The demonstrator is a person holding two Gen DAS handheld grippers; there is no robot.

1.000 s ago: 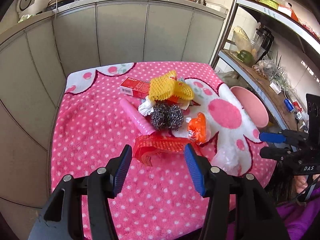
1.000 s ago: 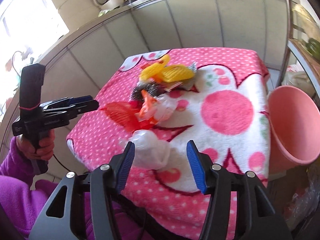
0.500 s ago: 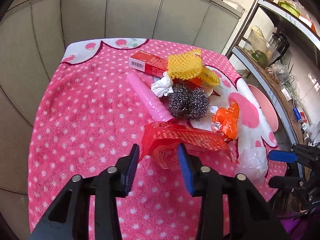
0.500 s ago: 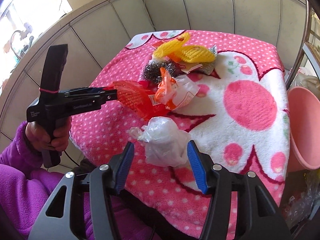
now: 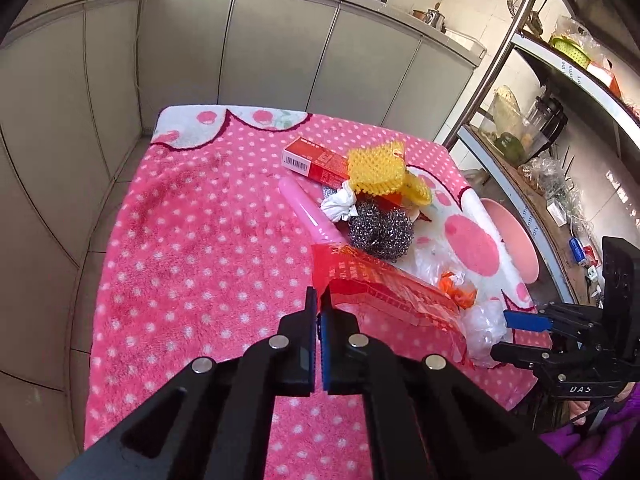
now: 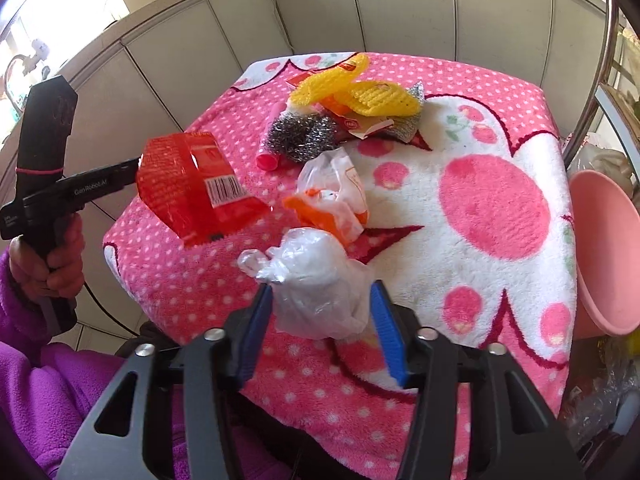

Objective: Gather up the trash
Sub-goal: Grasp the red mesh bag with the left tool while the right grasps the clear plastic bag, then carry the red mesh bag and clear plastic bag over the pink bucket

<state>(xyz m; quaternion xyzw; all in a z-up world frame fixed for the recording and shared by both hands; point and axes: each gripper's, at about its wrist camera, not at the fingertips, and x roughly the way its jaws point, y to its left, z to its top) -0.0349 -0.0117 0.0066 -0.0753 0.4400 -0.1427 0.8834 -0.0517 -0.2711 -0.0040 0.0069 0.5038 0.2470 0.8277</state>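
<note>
pink blanket [image 5: 192,248] bare leftward; left tongs [image 5: 319,300] pinch red wrapper [image 5: 384,292].

A pile of trash sits on the pink dotted blanket [image 5: 192,240] covering the tabletop. The yellow mesh sponge [image 5: 376,168] lies on the red cardboard box [image 5: 312,159] at the back. The steel wool balls [image 5: 380,228] sit in front, with the pink plastic tube [image 5: 308,212] to their left. The pink plastic basin [image 6: 604,252] stands off the right edge.

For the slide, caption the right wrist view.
Right tool closing around a clear bag while the left tool holds a red wrapper over the pink cloth.
</note>
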